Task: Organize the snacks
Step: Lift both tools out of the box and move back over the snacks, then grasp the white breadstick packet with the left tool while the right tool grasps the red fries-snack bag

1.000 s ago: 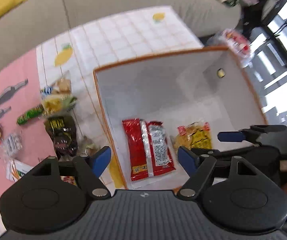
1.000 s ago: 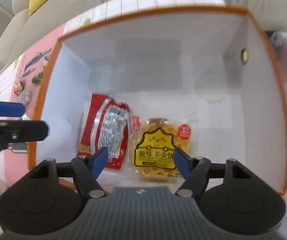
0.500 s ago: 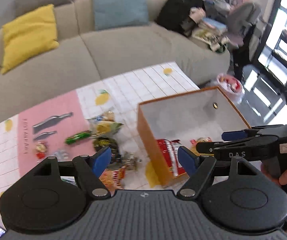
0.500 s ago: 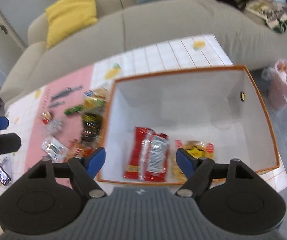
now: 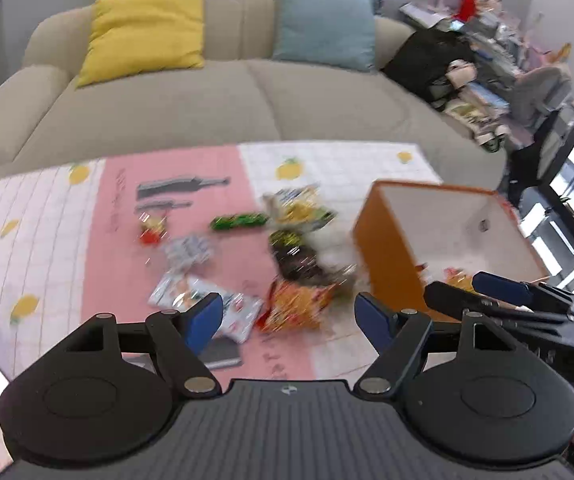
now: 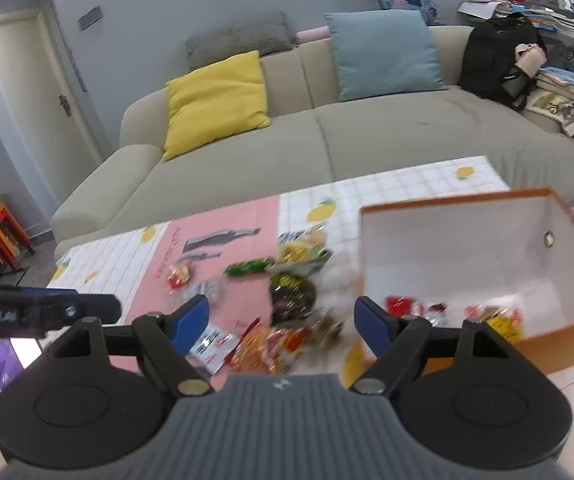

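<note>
A grey sofa (image 6: pixel 327 136) stands behind the table (image 6: pixel 407 184), whose cloth is pink and white. The orange box (image 6: pixel 559 336) sits at the table's right end with two packets inside. Loose snack packets (image 6: pixel 283 280) lie in a heap just left of it, mid-table. They look light, crinkly and slippery, best pinched at a sealed edge. The left tongs (image 5: pixel 287 314) and right tongs (image 6: pixel 281 320) both gape wide, holding nothing.
</note>
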Motion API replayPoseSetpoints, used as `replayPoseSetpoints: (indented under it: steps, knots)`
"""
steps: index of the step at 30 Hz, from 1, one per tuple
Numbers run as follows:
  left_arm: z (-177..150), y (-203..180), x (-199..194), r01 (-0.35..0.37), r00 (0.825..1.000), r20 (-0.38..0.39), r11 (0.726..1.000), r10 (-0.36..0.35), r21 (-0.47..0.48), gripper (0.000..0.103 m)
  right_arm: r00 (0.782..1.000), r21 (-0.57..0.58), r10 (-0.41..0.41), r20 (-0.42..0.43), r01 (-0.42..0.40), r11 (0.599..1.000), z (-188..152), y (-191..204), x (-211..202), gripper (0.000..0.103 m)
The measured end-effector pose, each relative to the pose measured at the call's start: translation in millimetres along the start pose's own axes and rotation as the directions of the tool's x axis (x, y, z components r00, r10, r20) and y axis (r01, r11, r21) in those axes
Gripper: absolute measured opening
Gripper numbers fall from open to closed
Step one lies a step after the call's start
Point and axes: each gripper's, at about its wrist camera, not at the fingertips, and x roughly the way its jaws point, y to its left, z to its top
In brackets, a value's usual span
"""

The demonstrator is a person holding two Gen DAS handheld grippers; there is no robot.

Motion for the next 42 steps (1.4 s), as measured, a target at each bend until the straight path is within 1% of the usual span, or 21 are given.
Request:
replayPoseSetpoints:
  steps: [1,3,5,10,11,15,17,19,20,22,26,27,29,30,31,32,33,34,37,40,42]
  knots:
    - [-4,6,3,-0.008,1.000,-0.011,1.000,0.008,-0.011,0.087,1.000,-0.016,-0.001,-0.009,0.001,1.000,-6,4,6,0.071]
    - [-12,16,11,-0.020,0.999,-0.035,0.999,0.019,-0.044,0.084,1.000,-0.061,-0.002,-0.027,0.000,0.998,-15,13,19,0.070]
    - [-17,26,20,-0.024,0.998,-0.051,0.996,0.020,-0.086,0.083,0.999,-0.101,-0.008,-0.042,0.003,0.995,-21,19,33,0.066]
    - [-21,40,45,-0.024,0.996,-0.094,0.989,0.011,-0.145,0.083,0.996,-0.156,-0.014,-0.086,0.001,0.988,-29,27,65,0.064]
    - [-21,42,52,-0.031,0.994,-0.104,0.989,0.015,-0.148,0.080,0.995,-0.162,-0.019,-0.095,0.003,0.987,-30,27,70,0.064]
    - [-22,52,84,-0.068,0.985,-0.171,0.981,0.038,-0.179,0.072,0.990,-0.183,-0.040,-0.136,0.014,0.983,-33,25,96,0.056]
    - [-23,57,101,-0.085,0.978,-0.203,0.975,0.042,-0.206,0.068,0.987,-0.189,-0.040,-0.153,0.011,0.982,-36,23,107,0.056]
    - [-25,60,117,-0.099,0.972,-0.229,0.969,0.046,-0.225,0.067,0.985,-0.199,-0.047,-0.167,0.013,0.980,-40,20,119,0.055]
    - [-26,61,125,-0.109,0.968,-0.246,0.967,0.051,-0.231,0.065,0.983,-0.199,-0.049,-0.176,0.013,0.980,-41,19,125,0.054]
    - [-27,62,139,-0.121,0.962,-0.269,0.965,0.055,-0.235,0.063,0.979,-0.187,-0.046,-0.199,0.008,0.982,-44,14,136,0.049]
    - [-31,63,163,-0.134,0.952,-0.303,0.957,0.051,-0.258,0.054,0.974,-0.165,-0.036,-0.222,-0.001,0.986,-48,7,148,0.043]
    - [-32,63,167,-0.139,0.950,-0.309,0.955,0.054,-0.262,0.053,0.974,-0.163,-0.034,-0.225,-0.003,0.987,-49,6,150,0.039]
    - [-34,62,173,-0.144,0.948,-0.312,0.952,0.055,-0.269,0.046,0.972,-0.156,-0.024,-0.234,-0.013,0.988,-51,4,154,0.030]
    - [-34,62,176,-0.143,0.948,-0.314,0.953,0.054,-0.269,0.044,0.972,-0.153,-0.019,-0.236,-0.017,0.988,-51,4,155,0.023]
    - [-35,61,177,-0.144,0.947,-0.316,0.953,0.055,-0.268,0.038,0.971,-0.150,-0.014,-0.237,-0.022,0.988,-52,3,156,0.017]
    - [-36,61,179,-0.147,0.946,-0.319,0.953,0.057,-0.267,0.031,0.972,-0.146,-0.007,-0.235,-0.028,0.989,-52,3,157,0.015]
    - [-36,62,180,-0.148,0.945,-0.321,0.952,0.057,-0.267,0.028,0.973,-0.143,0.000,-0.232,-0.034,0.989,-53,2,156,0.011]
    - [-38,62,181,-0.147,0.946,-0.320,0.951,0.055,-0.271,0.021,0.973,-0.144,0.004,-0.232,-0.038,0.989,-53,3,156,0.006]
    - [-38,64,179,-0.147,0.947,-0.317,0.950,0.054,-0.276,0.005,0.974,-0.153,-0.012,-0.228,-0.023,0.988,-54,4,151,0.003]
    - [-40,65,176,-0.143,0.942,-0.334,0.951,0.045,-0.275,0.000,0.972,-0.141,-0.026,-0.232,-0.007,0.990,-56,3,145,0.002]
    - [-42,64,172,-0.152,0.937,-0.345,0.953,0.055,-0.262,0.000,0.971,-0.141,-0.038,-0.234,0.005,0.990,-57,2,141,0.002]
